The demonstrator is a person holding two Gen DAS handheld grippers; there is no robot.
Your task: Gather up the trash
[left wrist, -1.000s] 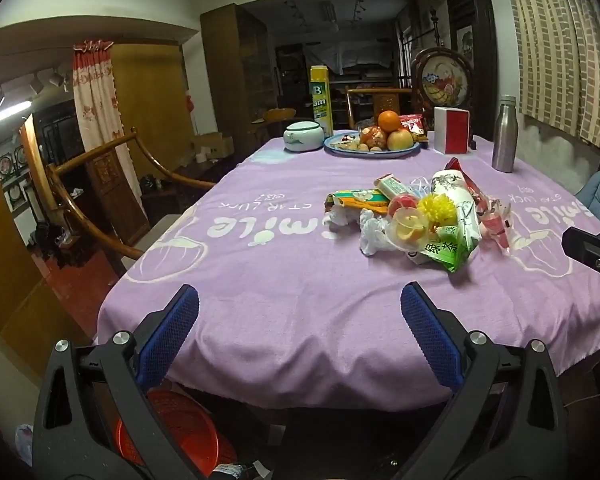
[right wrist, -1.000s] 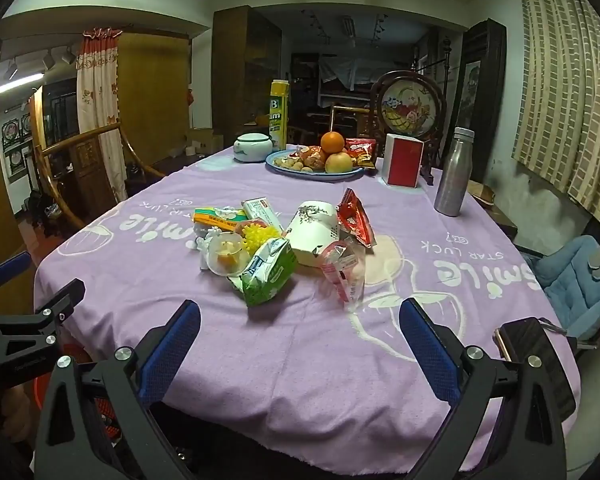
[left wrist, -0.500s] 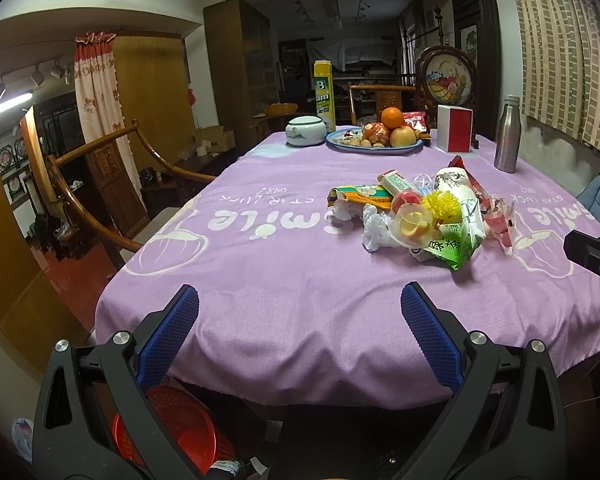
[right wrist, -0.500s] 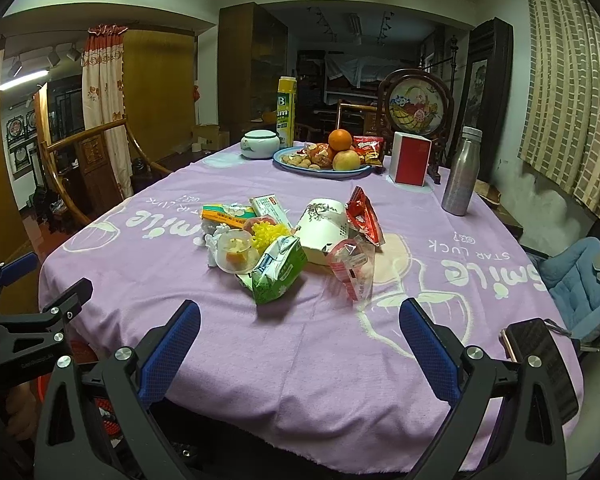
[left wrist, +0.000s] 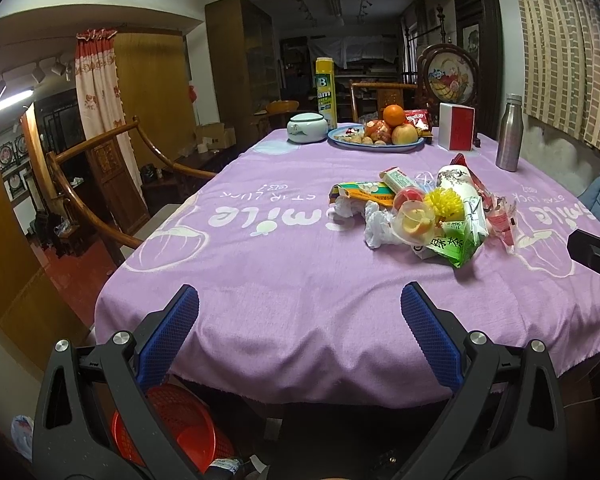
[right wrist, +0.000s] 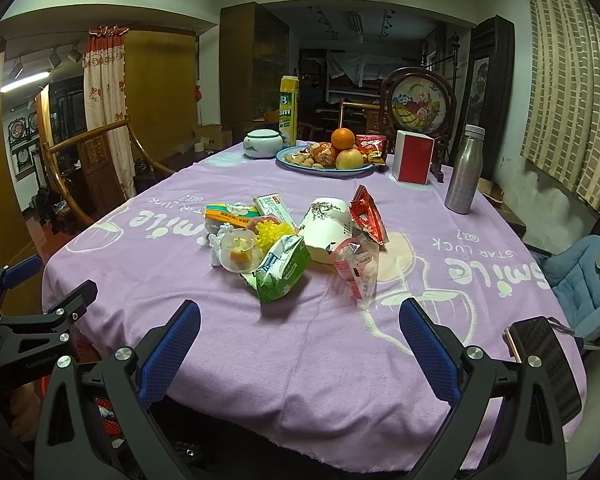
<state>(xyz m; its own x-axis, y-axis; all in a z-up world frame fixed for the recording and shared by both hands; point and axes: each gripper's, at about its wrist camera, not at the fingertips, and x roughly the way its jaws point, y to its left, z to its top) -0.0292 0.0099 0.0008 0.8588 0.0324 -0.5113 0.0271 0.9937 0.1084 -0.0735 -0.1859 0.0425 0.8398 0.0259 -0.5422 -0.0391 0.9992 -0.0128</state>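
Observation:
A pile of trash lies mid-table on the purple cloth (left wrist: 284, 264): a green drink carton (right wrist: 282, 270), a clear cup with fruit peel (right wrist: 238, 248), a white paper cup on its side (right wrist: 326, 222), a red wrapper (right wrist: 366, 216), a clear pink-printed bag (right wrist: 356, 270), crumpled tissue (left wrist: 376, 226) and an orange-green packet (left wrist: 362, 194). My left gripper (left wrist: 300, 316) is open and empty at the table's near edge, left of the pile. My right gripper (right wrist: 300, 328) is open and empty, just short of the pile. A red basket (left wrist: 176, 428) sits on the floor under the table edge.
At the far end stand a fruit plate (right wrist: 324, 158), a white lidded jar (right wrist: 264, 144), a yellow carton (right wrist: 289, 112), a red-white box (right wrist: 414, 158) and a steel bottle (right wrist: 464, 172). A wooden chair (left wrist: 100, 184) is on the left. A phone (right wrist: 544, 360) and a blue cushion (right wrist: 584, 280) are on the right.
Both grippers have risen and moved slightly forward toward the table; the pile looks a little nearer. Both stay open and empty.

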